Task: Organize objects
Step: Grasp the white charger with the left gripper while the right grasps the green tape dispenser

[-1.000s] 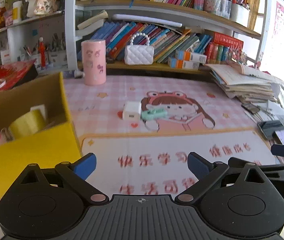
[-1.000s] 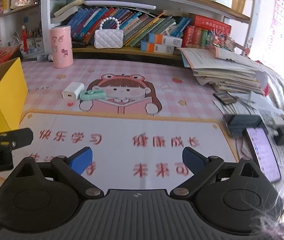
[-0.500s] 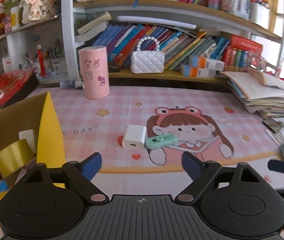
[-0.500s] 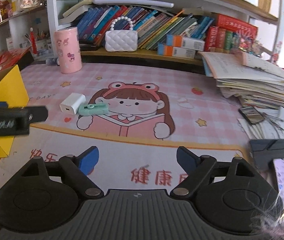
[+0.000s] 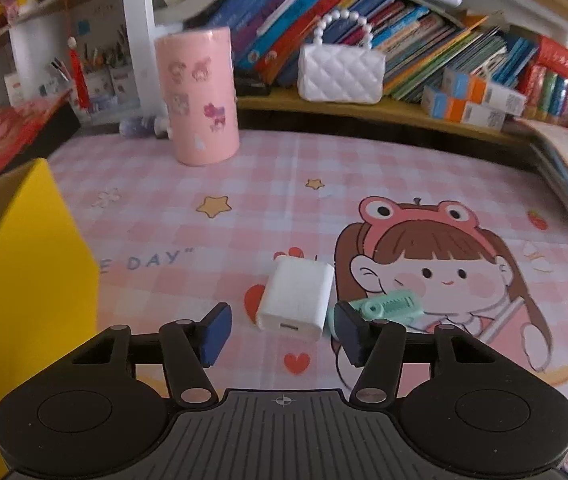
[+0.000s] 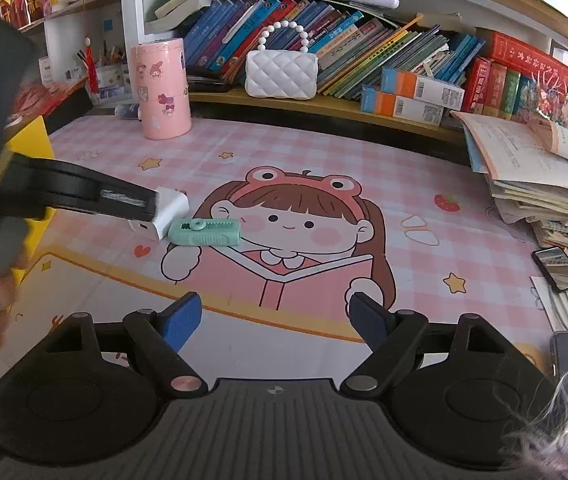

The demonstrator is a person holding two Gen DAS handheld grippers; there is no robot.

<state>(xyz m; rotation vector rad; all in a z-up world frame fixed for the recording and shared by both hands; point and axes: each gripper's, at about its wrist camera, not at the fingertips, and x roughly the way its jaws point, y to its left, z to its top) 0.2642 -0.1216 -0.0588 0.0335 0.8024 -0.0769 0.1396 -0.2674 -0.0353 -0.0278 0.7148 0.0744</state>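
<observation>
A white charger block (image 5: 297, 298) lies on the pink mat, with a mint green correction tape (image 5: 389, 305) touching its right side. My left gripper (image 5: 282, 334) is open, its blue fingertips level with the near end of the charger, one on each side. In the right wrist view the left gripper's arm reaches in from the left and covers part of the charger (image 6: 170, 205); the correction tape (image 6: 205, 232) lies beside it. My right gripper (image 6: 274, 320) is open and empty, over the mat's front part, well short of both objects.
A yellow cardboard box (image 5: 24, 264) stands at the left. A pink cylinder tin (image 5: 198, 96) and a white quilted purse (image 5: 342, 74) stand at the back by the bookshelf. Stacked papers (image 6: 536, 172) and a phone (image 6: 558, 268) lie at the right.
My left gripper has moved forward from beside the yellow box to the charger, which now sits between its fingertips. My right gripper has also moved forward over the mat.
</observation>
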